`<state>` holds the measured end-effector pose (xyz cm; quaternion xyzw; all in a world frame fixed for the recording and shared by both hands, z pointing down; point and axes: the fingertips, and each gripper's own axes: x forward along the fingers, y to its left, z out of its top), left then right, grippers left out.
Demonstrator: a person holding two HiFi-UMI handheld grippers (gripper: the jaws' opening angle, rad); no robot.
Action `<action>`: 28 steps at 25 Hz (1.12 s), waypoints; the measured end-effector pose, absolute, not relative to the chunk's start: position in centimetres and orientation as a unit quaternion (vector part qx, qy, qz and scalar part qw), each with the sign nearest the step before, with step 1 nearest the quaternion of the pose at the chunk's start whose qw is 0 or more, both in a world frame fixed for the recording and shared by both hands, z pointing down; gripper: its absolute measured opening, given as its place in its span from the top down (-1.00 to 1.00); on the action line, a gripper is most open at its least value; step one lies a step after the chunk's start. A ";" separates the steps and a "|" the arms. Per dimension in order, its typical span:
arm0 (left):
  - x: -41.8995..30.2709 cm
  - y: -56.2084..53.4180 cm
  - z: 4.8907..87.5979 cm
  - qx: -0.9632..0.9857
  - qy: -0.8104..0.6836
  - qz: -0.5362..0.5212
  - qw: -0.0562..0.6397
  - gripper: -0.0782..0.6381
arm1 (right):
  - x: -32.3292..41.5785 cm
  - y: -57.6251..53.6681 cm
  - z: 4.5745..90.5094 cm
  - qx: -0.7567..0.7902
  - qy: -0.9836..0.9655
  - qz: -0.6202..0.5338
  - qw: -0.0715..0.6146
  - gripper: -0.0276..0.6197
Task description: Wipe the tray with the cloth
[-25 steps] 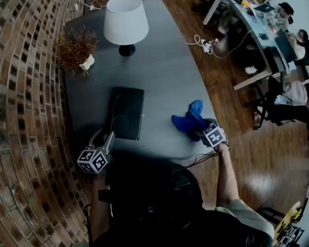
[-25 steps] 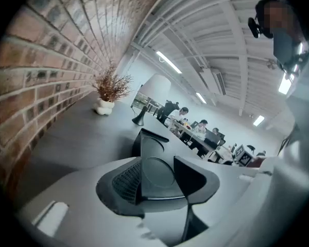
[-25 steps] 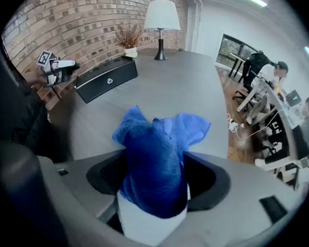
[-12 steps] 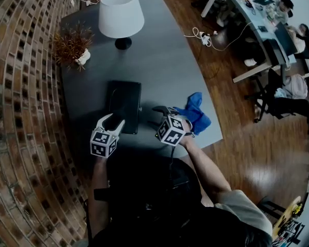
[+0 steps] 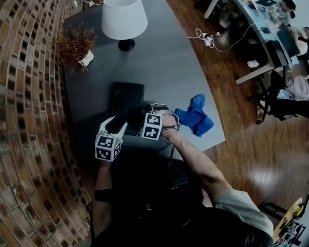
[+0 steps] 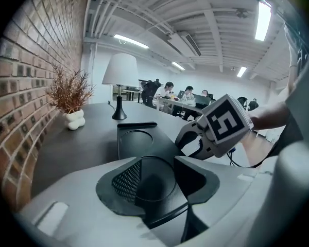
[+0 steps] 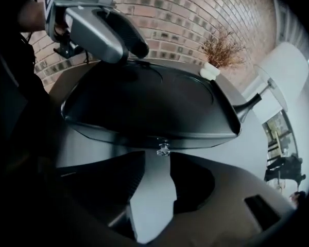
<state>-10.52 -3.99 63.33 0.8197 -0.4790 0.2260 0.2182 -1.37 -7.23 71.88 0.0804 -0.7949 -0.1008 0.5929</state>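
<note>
- Tray (image 5: 129,102): a black, shallow, rectangular tray with a raised rim and a round recess. It lies on the grey table (image 5: 165,60), in front of the person. It looks stiff, thin and probably light. Its smooth surface would likely let it slide under a wiping stroke, so it needs holding by the rim.
- Left hand-held gripper (image 6: 154,179): clamped on the tray's near edge, with the rim between its pads. This is a sound anchoring point, since the stiff rim should take the pinch without bending.
- Right hand-held gripper (image 7: 157,159): its jaws have just been closing and now stand narrowly apart. Only bare table shows in the gap. The tray's side rim lies just beyond the tips and is not gripped.
- Cloth (image 5: 194,116): blue and crumpled, on the table to the right of the tray, apart from both grippers and near the table's right edge. It looks soft, limp and light. The best hold is probably a raised fold near the middle of the bunch, so that the cloth gathers into a pad and no corner trails.
</note>
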 end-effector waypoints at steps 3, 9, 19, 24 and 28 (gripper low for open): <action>-10.4 -3.6 63.1 0.821 -0.478 0.233 0.208 0.27 | -1.8 -7.9 72.1 0.097 -0.789 -0.133 0.592 0.45; -9.7 -1.4 64.1 0.823 -0.464 0.256 0.204 0.26 | 0.5 -8.1 71.8 0.087 -0.776 -0.152 0.606 0.68; -9.8 -1.0 65.0 0.819 -0.466 0.254 0.217 0.26 | 10.7 -8.8 72.3 0.133 -0.725 -0.140 0.661 0.69; -9.8 -1.1 64.9 0.822 -0.465 0.244 0.219 0.26 | 13.4 -10.2 66.0 0.240 -0.704 -0.094 0.662 0.70; -10.1 -1.0 65.0 0.819 -0.469 0.240 0.225 0.26 | 3.6 -7.8 63.5 0.163 -0.805 -0.075 0.565 0.70</action>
